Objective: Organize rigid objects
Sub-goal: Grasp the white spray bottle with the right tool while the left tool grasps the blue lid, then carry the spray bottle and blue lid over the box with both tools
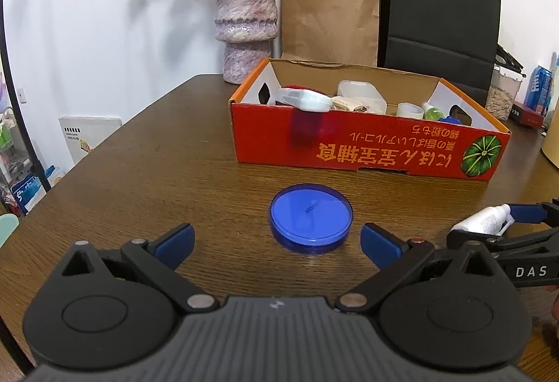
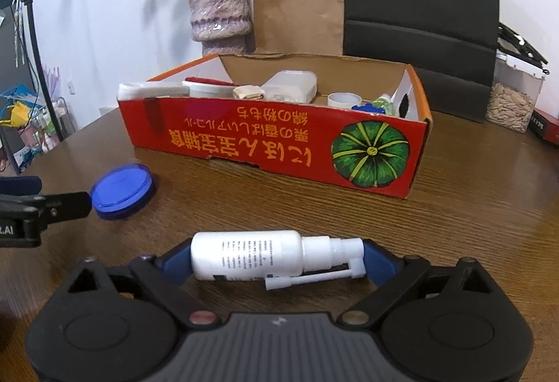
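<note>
Left wrist view: a round blue lid [image 1: 311, 218] is seen lying flat on the wooden table [image 1: 139, 179], just ahead of the left gripper [image 1: 277, 240], whose jaws are spread wide with nothing held. Behind the lid a red cardboard box [image 1: 367, 148] is set, its near wall printed upside down with yellow Japanese characters and a green pumpkin [image 1: 480, 155]. Inside it a clear plastic container [image 1: 360, 95], a roll of tape [image 1: 410, 110] and a small green bottle [image 1: 431, 111] are gathered. A mottled purple vase [image 1: 246, 25] of dried roses, a brown paper bag [image 1: 328, 15] and a black paper bag [image 1: 440, 18] are ranged along the wall behind.

In the right wrist view a white spray bottle [image 2: 251, 259] is shown lying crosswise between the blue pads of the right gripper [image 2: 277, 259]; base and nozzle appear to meet the pads, though a firm grip cannot be confirmed. Its label's fine print cannot be read. A jar of seeds [image 2: 513, 102] stands at the far right. The letters "DAS" are legible on the right gripper's arm.
</note>
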`<action>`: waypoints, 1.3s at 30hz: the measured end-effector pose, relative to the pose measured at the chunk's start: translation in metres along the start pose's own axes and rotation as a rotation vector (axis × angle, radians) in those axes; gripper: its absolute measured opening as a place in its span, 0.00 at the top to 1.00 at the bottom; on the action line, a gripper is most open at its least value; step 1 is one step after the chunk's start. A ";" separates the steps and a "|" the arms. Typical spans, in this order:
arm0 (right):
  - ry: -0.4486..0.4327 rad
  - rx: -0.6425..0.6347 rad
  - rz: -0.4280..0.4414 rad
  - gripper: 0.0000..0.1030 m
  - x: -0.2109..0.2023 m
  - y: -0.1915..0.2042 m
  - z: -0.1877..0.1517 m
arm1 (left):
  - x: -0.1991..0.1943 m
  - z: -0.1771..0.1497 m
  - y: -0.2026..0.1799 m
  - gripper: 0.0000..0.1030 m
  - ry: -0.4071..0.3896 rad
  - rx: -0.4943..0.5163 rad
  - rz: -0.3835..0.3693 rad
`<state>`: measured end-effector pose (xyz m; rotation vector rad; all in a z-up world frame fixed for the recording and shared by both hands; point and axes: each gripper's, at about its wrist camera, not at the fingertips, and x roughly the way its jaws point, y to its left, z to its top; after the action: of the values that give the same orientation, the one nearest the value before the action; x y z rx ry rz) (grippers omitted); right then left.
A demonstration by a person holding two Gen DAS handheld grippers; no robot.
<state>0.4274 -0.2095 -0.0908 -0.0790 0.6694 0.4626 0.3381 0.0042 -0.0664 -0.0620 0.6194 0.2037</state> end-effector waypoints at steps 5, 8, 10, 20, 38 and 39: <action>-0.051 0.026 -0.025 0.06 -0.009 0.000 -0.001 | 0.004 0.001 0.000 0.00 0.007 0.001 0.001; -0.074 0.034 -0.043 0.06 -0.013 0.001 -0.002 | 0.009 0.002 -0.002 0.00 0.018 0.006 -0.011; -0.084 0.042 -0.055 0.06 -0.014 0.001 -0.002 | 0.013 0.003 -0.004 0.00 0.019 0.014 -0.019; -0.107 0.078 -0.098 0.06 -0.016 -0.001 -0.002 | 0.044 0.008 -0.013 0.00 0.075 0.047 -0.021; -0.127 0.107 -0.144 0.06 -0.019 0.007 -0.003 | 0.056 0.013 -0.020 0.35 0.073 0.091 -0.093; -0.128 0.107 -0.145 0.06 -0.019 0.008 -0.003 | 0.056 0.013 -0.020 0.35 0.073 0.091 -0.094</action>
<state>0.4091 -0.2104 -0.0813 0.0031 0.5572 0.2893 0.3942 -0.0047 -0.0889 -0.0104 0.6966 0.0823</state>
